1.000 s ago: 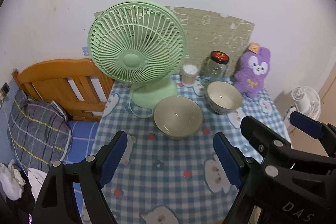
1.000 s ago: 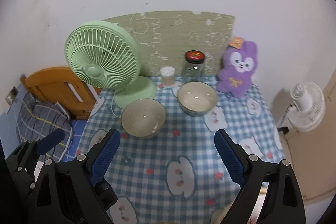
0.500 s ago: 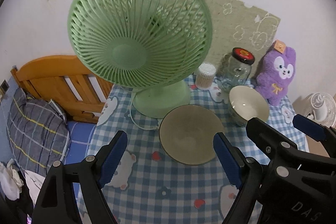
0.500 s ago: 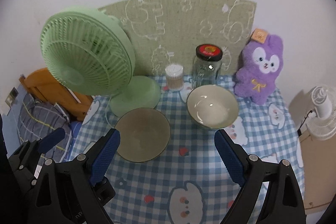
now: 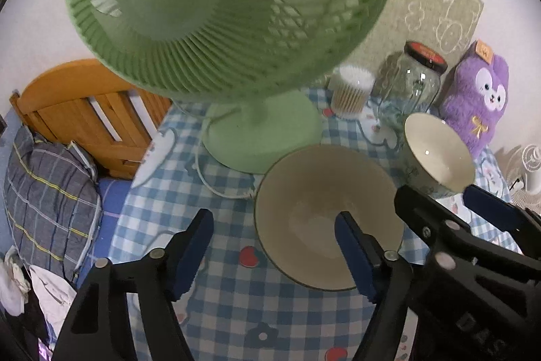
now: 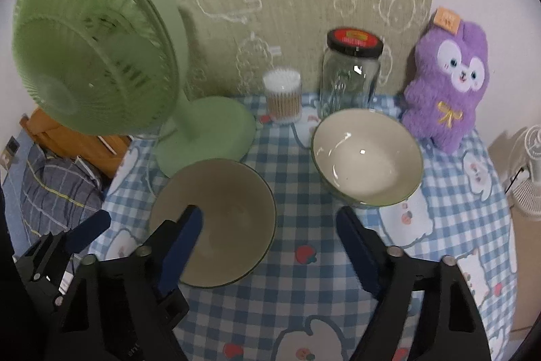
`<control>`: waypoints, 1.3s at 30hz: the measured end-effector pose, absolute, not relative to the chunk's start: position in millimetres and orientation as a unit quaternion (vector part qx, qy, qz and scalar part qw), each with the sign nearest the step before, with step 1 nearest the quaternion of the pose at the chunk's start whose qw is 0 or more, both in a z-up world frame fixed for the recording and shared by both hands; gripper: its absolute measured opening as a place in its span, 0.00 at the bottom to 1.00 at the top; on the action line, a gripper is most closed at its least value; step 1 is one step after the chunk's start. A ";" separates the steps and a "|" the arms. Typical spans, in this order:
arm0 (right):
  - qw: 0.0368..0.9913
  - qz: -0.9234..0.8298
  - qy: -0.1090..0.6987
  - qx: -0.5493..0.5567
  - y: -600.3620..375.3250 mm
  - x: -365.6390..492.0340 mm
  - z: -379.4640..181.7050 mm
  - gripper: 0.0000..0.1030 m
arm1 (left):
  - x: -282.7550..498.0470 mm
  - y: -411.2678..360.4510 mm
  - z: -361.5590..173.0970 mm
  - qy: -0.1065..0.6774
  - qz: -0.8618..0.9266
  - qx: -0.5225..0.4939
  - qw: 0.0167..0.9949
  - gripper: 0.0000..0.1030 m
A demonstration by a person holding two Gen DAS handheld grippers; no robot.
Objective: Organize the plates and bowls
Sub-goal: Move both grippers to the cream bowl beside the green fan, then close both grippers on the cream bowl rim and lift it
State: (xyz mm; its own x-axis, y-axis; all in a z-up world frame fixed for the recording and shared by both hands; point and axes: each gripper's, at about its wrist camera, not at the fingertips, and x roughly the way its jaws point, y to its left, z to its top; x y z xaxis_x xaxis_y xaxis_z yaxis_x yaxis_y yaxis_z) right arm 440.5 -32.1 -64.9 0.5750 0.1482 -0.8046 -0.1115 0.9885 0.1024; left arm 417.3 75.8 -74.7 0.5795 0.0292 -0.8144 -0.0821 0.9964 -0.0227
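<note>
Two empty bowls stand on the blue checked tablecloth (image 6: 304, 303). The wide, shallow beige bowl (image 5: 314, 208) (image 6: 223, 212) is nearer; a deeper white bowl (image 5: 436, 151) (image 6: 367, 161) sits to its right, further back. My left gripper (image 5: 272, 254) hovers over the beige bowl's left rim, with its right finger above the bowl's inside. My right gripper (image 6: 270, 242) hangs over the beige bowl's right rim and the cloth in front of the white bowl. Both pairs of jaws are closing, and neither pair presses on anything.
A green desk fan (image 5: 230, 5) (image 6: 94, 56) looms close at the left back. Behind the bowls are a cotton swab tub (image 6: 282, 97), a red-lidded glass jar (image 6: 351, 70) and a purple plush (image 6: 446, 83). A wooden bed frame (image 5: 84, 110) and pillow lie left of the table.
Both grippers have come forward and down toward the bowls, which now appear larger and nearer. Both pairs of jaws stand narrower than before. The bowls have not moved.
</note>
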 end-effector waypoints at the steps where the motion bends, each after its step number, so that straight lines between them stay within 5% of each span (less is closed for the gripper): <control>1: 0.885 0.072 0.460 0.018 -32.2 443.0 -69.5 0.69 | 418.6 74.6 -77.9 0.460 0.031 -0.025 0.887 0.68; 3: 0.879 0.075 0.471 0.017 -32.0 448.9 -79.3 0.55 | 423.0 72.1 -85.1 0.467 0.039 -0.014 0.883 0.50; 5: 0.876 0.075 0.477 0.017 -32.6 452.3 -86.5 0.52 | 427.1 73.0 -93.1 0.478 0.041 -0.014 0.877 0.41; 19: 0.861 0.086 0.501 0.017 -30.6 467.8 -115.2 0.34 | 440.0 80.4 -116.5 0.495 0.032 -0.046 0.867 0.35; 28: 0.856 0.093 0.508 0.012 -26.6 472.6 -124.5 0.23 | 446.6 80.3 -127.2 0.516 0.021 -0.042 0.855 0.18; 30: 0.855 0.099 0.509 0.011 -23.4 472.6 -124.3 0.14 | 445.9 82.1 -125.6 0.517 0.020 -0.045 0.855 0.13; 39: 0.853 0.103 0.511 -0.007 -20.5 466.3 -119.5 0.12 | 438.1 84.9 -126.8 0.530 0.031 -0.058 0.846 0.12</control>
